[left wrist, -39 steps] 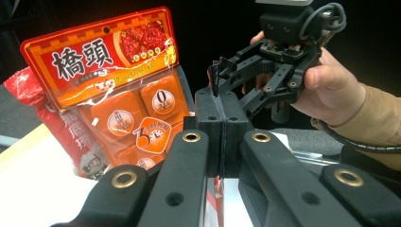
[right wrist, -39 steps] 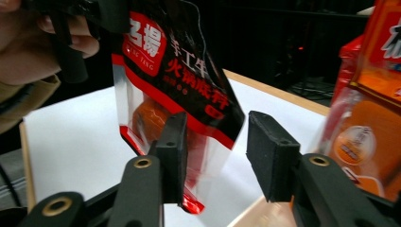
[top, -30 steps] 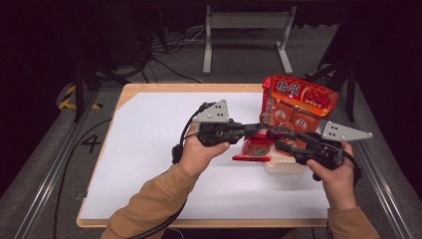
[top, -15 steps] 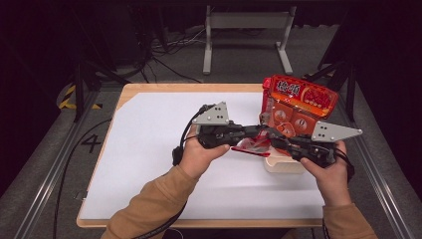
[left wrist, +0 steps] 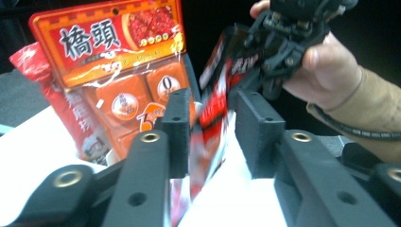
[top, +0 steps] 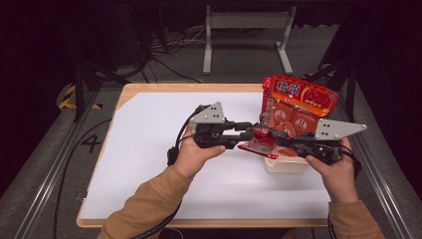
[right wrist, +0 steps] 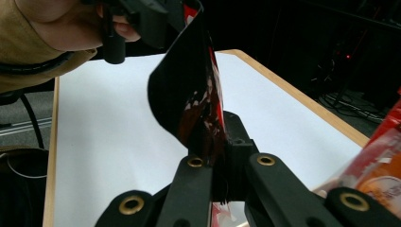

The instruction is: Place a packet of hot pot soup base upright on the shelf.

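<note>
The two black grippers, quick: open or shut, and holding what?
Left gripper: open, jaws either side of the glossy red-and-black packet.
Right gripper: shut on that packet.

Orange-red snack pack [top: 297,107] — white characters on a red band, orange squares below, clear film glare. Just left of the pack: small sachet [left wrist: 213,123], glossy red and black with white flecks, black backing. Both grippers black, brass-coloured rivets, grey plates. Cream tub [top: 283,164] below the pack. White tabletop [top: 149,144] — light wood edge. Tan sleeves.
</note>
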The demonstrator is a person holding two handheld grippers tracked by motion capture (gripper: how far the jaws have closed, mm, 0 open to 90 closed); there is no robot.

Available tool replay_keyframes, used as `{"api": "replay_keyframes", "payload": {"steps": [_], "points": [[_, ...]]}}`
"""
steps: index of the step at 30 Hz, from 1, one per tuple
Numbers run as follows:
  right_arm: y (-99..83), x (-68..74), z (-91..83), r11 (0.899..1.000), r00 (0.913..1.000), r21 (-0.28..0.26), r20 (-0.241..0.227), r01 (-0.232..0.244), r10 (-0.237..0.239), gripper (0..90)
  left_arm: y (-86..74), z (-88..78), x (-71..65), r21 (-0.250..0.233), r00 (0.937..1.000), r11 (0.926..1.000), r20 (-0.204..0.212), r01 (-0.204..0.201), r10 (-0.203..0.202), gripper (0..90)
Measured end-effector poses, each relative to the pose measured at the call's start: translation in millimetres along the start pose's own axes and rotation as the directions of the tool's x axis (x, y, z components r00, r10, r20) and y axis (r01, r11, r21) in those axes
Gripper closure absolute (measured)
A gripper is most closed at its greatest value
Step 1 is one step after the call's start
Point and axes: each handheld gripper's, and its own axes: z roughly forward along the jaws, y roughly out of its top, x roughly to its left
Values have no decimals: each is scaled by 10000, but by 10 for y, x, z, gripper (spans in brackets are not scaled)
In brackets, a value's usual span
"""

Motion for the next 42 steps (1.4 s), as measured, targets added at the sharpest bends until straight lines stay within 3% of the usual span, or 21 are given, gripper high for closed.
{"api": "replay_keyframes", "payload": {"steps": [5,14,23,32,34,38,42], "points": [[9,-129,-109,9998,10000,177,44,0,-1,898,-83,-106,44,74,9994,9997,-265,245,-243,544],[-65,-300,-262,9986,9997,502,133,-191,184,898,-236,-306,109,124,9964,9986,-684,510,-501,535],[-113,-381,-383,9967,9995,776,221,-240,223,898,-388,-526,119,380,9890,9969,-1333,695,-639,465],[-163,-429,-467,9920,9999,1254,72,-159,151,897,-599,-810,148,462,9745,9926,-2003,1121,-1008,450],[-168,-433,-479,9910,9999,1328,50,-141,136,897,-614,-837,155,493,9735,9927,-2067,1104,-980,448],[-179,-438,-518,9888,9998,1487,-117,-162,182,897,-704,-943,158,474,9642,9890,-2338,1402,-1255,438],[-189,-446,-530,9874,9995,1579,-279,-113,159,896,-743,-988,161,383,9598,9873,-2431,1543,-1406,432]]}}
